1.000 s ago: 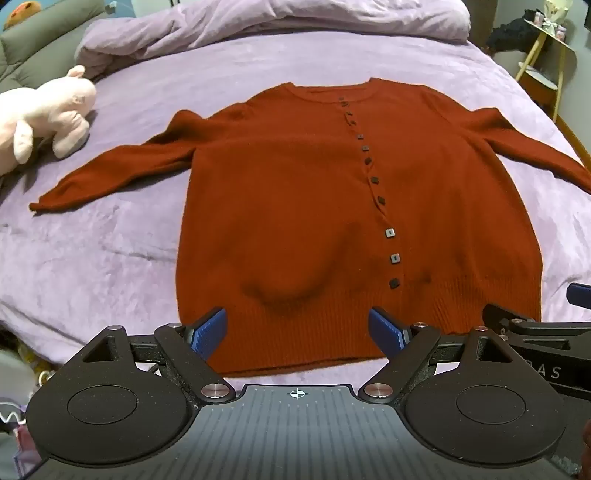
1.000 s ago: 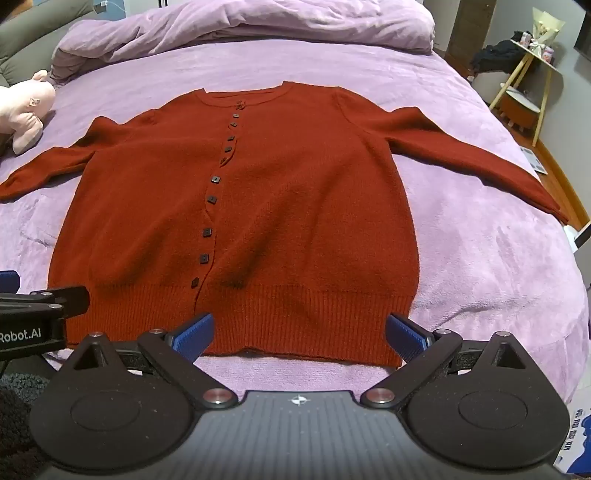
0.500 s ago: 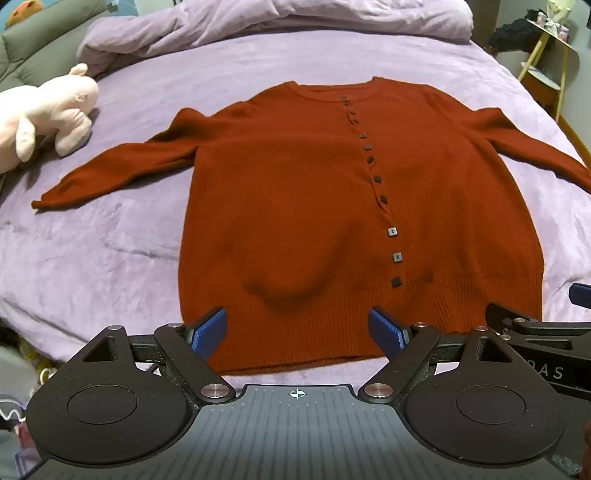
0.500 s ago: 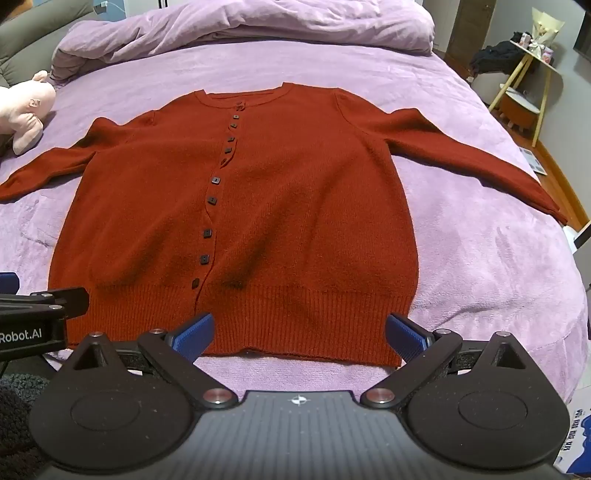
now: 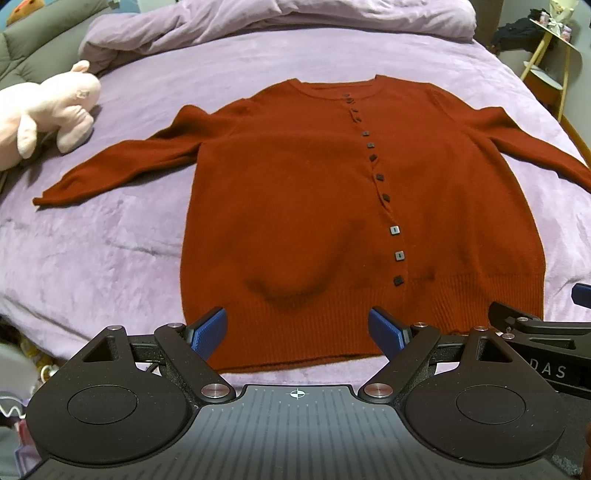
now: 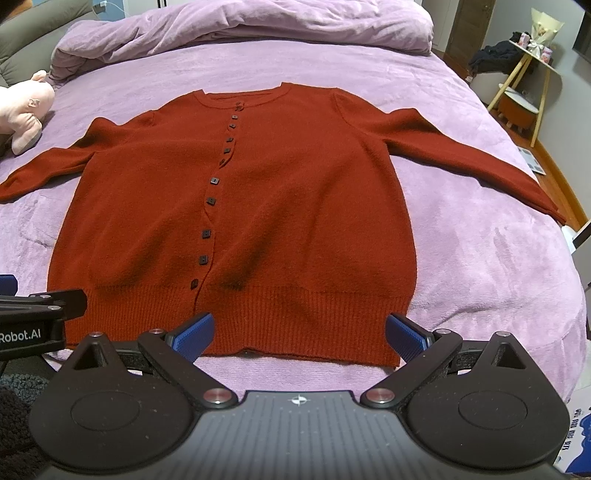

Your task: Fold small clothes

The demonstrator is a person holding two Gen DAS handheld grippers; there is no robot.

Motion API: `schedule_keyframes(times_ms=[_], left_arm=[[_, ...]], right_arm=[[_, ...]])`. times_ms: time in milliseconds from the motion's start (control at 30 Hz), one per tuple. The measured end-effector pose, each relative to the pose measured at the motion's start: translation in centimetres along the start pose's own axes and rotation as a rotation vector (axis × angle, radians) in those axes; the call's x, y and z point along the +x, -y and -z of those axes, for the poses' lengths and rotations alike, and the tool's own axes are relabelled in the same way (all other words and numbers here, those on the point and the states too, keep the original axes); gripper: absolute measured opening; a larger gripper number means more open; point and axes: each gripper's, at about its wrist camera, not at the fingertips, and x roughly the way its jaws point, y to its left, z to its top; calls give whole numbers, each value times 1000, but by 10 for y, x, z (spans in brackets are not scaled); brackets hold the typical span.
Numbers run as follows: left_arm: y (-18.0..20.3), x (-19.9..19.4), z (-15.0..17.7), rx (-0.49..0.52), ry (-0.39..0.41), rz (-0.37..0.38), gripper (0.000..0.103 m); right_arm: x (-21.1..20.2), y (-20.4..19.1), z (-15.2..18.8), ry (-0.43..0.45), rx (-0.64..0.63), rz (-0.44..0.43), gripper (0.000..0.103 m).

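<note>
A rust-red buttoned cardigan (image 5: 288, 192) (image 6: 295, 206) lies flat, front up, on the purple bed, both sleeves spread out to the sides and its ribbed hem nearest me. My left gripper (image 5: 297, 328) hovers just before the hem's left half, open with nothing between its blue pads. My right gripper (image 6: 299, 332) hovers over the hem's right half, also open and holding nothing. Each gripper's tip shows at the edge of the other's view.
A pink plush toy (image 5: 44, 110) lies on the bed left of the left sleeve. A bunched purple duvet (image 6: 240, 29) sits at the head of the bed. A small wooden side table (image 6: 524, 85) stands off the bed's right side, where the floor shows.
Both views have shifted very slightly; the cardigan lies as before and both grippers stay open.
</note>
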Motion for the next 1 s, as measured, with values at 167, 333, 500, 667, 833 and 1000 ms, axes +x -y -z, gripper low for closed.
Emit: schedule_keyframes(times_ms=[167, 333, 500, 667, 833, 1000], left_arm=[[0, 0, 0, -3, -5, -3, 88], [-1, 1, 0, -6, -11, -4, 88], [-1, 1, -1, -6, -14, -5, 88], [-1, 1, -1, -8, -17, -6, 88], [-1, 2, -2, -8, -21, -6, 88], [-1, 2, -2, -8, -22, -5, 88]], right_arm=[[-1, -1, 1, 0, 0, -1, 99], [-1, -1, 2, 0, 0, 0, 99], [-1, -1, 1, 1, 0, 0, 99], [0, -1, 1, 0, 0, 0, 99], [-2, -2, 2, -1, 2, 0, 99], [-2, 2, 1, 1, 4, -1, 99]])
